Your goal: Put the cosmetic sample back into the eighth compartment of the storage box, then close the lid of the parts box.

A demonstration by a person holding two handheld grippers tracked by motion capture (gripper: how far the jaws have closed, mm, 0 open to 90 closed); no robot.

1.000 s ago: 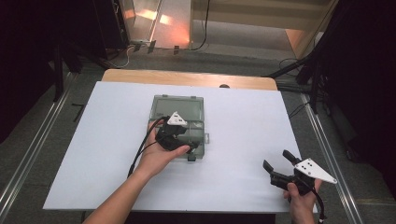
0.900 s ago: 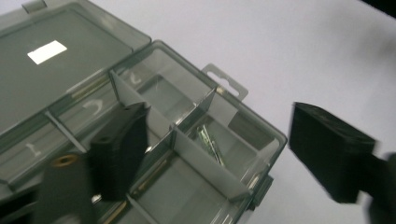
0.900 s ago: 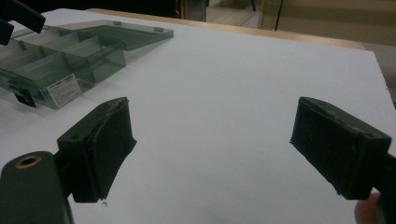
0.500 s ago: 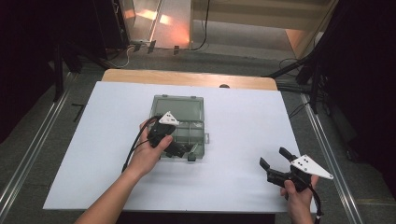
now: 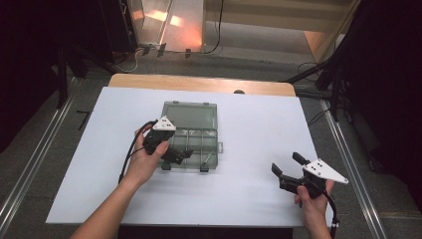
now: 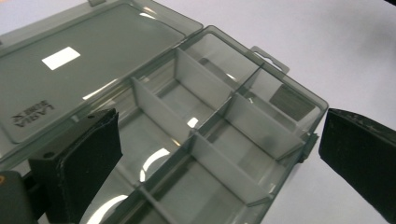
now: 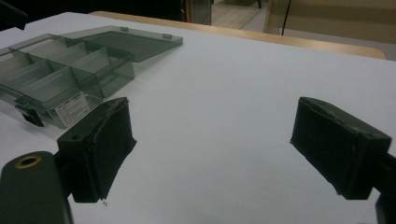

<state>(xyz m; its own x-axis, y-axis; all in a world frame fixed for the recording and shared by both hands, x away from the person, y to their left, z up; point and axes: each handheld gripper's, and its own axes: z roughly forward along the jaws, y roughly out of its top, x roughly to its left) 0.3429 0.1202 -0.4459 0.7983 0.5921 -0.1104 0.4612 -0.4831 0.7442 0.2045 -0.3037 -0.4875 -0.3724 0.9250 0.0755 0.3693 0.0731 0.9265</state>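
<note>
A white table (image 5: 249,199) takes up most of the floor space here, and near its middle lies a smoky, see-through compartment box (image 5: 199,144), which serves as the landmark for everything else. The box sits open: its lid (image 5: 191,114) is folded back flat on the table at the box's far side, and the tray of empty divided compartments faces up on the near side. At the box's near-left corner the person's left hand holds the left gripper (image 5: 175,155) low over the tray; its jaws have just been opening and now stand spread wide, with the compartments showing between the pads and nothing pinched. Well apart from the box, off to its near-right by the table edge, the right gripper (image 5: 287,172) rests in the other hand, jaws likewise parted wide over bare tabletop, gripping nothing.
</note>
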